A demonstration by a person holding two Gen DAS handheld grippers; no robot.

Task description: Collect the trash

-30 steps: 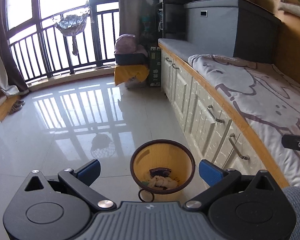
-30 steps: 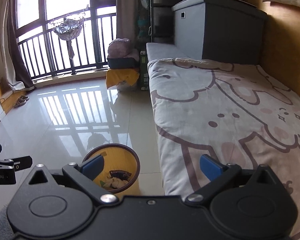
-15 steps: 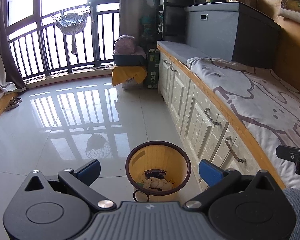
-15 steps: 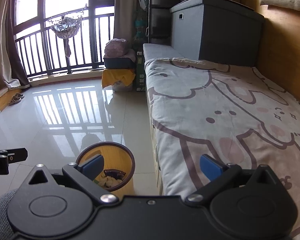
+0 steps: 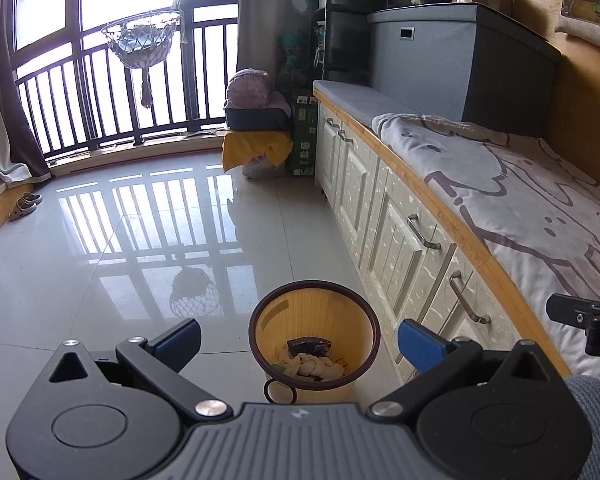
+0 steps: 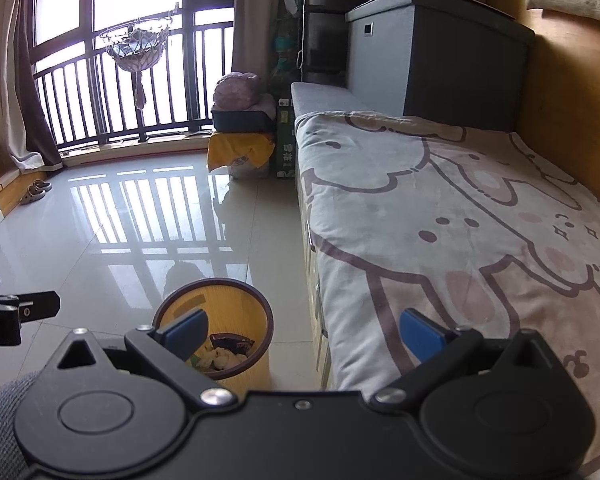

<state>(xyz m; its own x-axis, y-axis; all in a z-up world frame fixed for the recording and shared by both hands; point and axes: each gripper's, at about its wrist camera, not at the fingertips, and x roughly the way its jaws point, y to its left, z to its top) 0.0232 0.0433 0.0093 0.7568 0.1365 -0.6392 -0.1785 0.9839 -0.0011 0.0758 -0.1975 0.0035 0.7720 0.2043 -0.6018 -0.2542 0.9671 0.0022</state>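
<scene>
A yellow waste bin [image 5: 342, 316] with a dark brown rim stands on the tiled floor beside the bed drawers. Crumpled white tissue [image 5: 314, 367] and a dark wrapper [image 5: 309, 346] lie at its bottom. My left gripper [image 5: 300, 340] hangs open above the bin, nothing between its blue pads. In the right wrist view the same bin [image 6: 236, 308] sits low left, and my right gripper [image 6: 302, 330] is open and empty over the bed's edge. Each gripper shows in the other's view: the right one [image 5: 584, 318], the left one [image 6: 16, 308].
A bed with a cartoon-print blanket [image 6: 440, 220] runs along the right, white drawers [image 5: 404, 240] beneath it. A grey storage box [image 5: 460, 60] stands at the bed's far end. A yellow-draped stool [image 5: 258, 148], balcony railing [image 5: 100, 108] and sandals [image 5: 26, 204] lie farther off.
Both cameras have risen and drawn back a little; the bin sits slightly lower and farther left in the views. Both grippers stay open and empty.
</scene>
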